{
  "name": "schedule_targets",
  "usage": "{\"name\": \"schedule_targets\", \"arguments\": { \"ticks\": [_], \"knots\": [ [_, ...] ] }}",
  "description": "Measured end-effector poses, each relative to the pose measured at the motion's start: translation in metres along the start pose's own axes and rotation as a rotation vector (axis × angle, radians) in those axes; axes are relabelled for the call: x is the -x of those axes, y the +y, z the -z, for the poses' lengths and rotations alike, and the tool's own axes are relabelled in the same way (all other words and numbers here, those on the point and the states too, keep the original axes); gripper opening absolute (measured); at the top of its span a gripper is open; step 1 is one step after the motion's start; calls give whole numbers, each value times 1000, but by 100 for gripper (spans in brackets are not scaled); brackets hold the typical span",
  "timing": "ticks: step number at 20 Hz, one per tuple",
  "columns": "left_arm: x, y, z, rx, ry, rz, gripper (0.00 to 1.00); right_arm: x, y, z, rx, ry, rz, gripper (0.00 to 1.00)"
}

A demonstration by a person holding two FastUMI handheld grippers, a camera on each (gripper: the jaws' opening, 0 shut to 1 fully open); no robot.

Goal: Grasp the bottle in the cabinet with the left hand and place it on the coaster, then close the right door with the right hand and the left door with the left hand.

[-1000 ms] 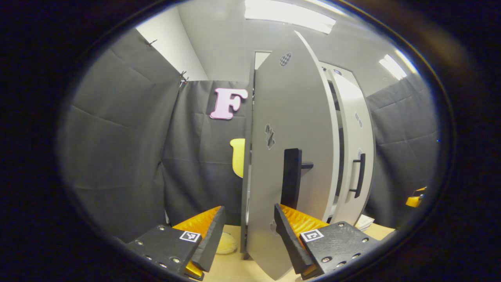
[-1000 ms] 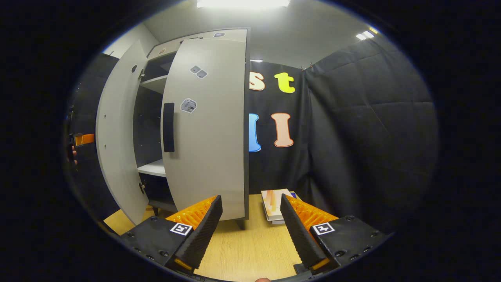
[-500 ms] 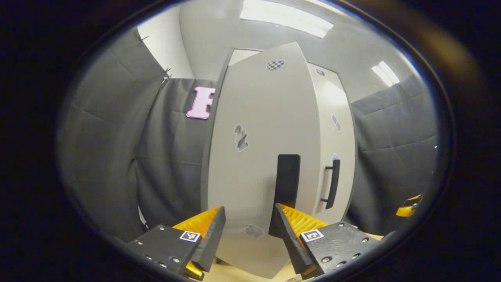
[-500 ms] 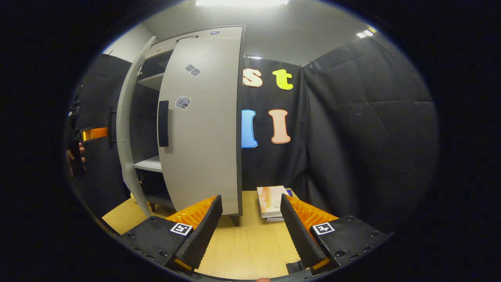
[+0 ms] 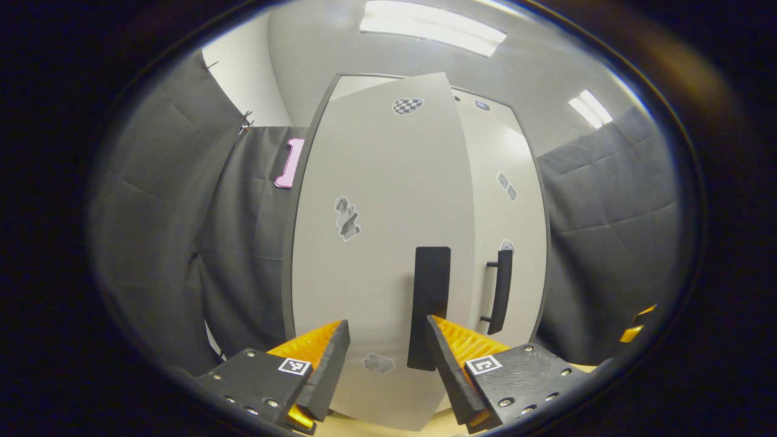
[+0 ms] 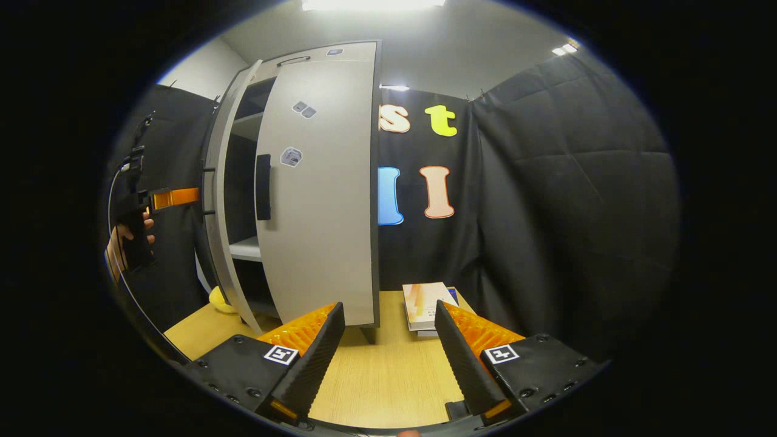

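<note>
In the left gripper view the grey left door (image 5: pixel 376 243) faces me squarely, its black handle (image 5: pixel 430 306) just above my right finger. My left gripper (image 5: pixel 385 370) stands open right in front of this door with nothing between its fingers. Beside it is the right door (image 5: pixel 510 212) with its own handle (image 5: pixel 501 291). In the right gripper view the left door (image 6: pixel 223 200) stands edge-on and partly open, with shelves (image 6: pixel 246 249) showing in the gap. The left gripper (image 6: pixel 173 198) is held by a hand (image 6: pixel 124 246) behind it. My right gripper (image 6: pixel 388 358) is open over the table.
A stack of books (image 6: pixel 428 302) lies on the wooden table (image 6: pixel 388 376) right of the cabinet. A yellow thing (image 6: pixel 220 300) sits low by the left door's foot; I cannot tell what it is. Black cloth walls close in on all sides.
The left door has swung from edge-on towards shut, and the left gripper has followed it. The gap into the cabinet has narrowed. The right gripper has hardly moved.
</note>
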State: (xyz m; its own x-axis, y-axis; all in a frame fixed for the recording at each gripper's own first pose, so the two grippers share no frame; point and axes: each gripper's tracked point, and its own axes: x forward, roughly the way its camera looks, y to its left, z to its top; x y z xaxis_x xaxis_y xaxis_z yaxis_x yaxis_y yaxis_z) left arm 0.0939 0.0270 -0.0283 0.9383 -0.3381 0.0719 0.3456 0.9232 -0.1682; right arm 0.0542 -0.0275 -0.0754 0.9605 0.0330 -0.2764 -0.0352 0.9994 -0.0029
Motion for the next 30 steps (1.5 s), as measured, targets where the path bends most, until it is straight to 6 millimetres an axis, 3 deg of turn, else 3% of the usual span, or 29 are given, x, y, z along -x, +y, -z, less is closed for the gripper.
{"name": "schedule_targets", "arguments": {
  "ticks": [4,7,9,13,19,25,30],
  "knots": [
    [10,-3,-14,-48,-6,-43,77,5,9,-7,-5,-29,-43,95],
    [26,0,-10,-96,12,-88,77,8,18,-18,-12,-60,-84,95],
    [51,7,-8,-113,27,-107,77,12,26,-26,-18,-91,-124,92],
    [104,22,-11,-160,31,-168,77,20,37,-35,-19,-124,-184,95],
    [169,42,-4,-130,51,-232,77,40,38,-44,-22,-155,-193,95],
    [208,66,0,-142,58,-266,77,60,33,-54,-27,-204,-136,95],
    [234,83,-3,-189,54,-300,77,83,44,-58,-7,-244,-122,95]
  ]
}}
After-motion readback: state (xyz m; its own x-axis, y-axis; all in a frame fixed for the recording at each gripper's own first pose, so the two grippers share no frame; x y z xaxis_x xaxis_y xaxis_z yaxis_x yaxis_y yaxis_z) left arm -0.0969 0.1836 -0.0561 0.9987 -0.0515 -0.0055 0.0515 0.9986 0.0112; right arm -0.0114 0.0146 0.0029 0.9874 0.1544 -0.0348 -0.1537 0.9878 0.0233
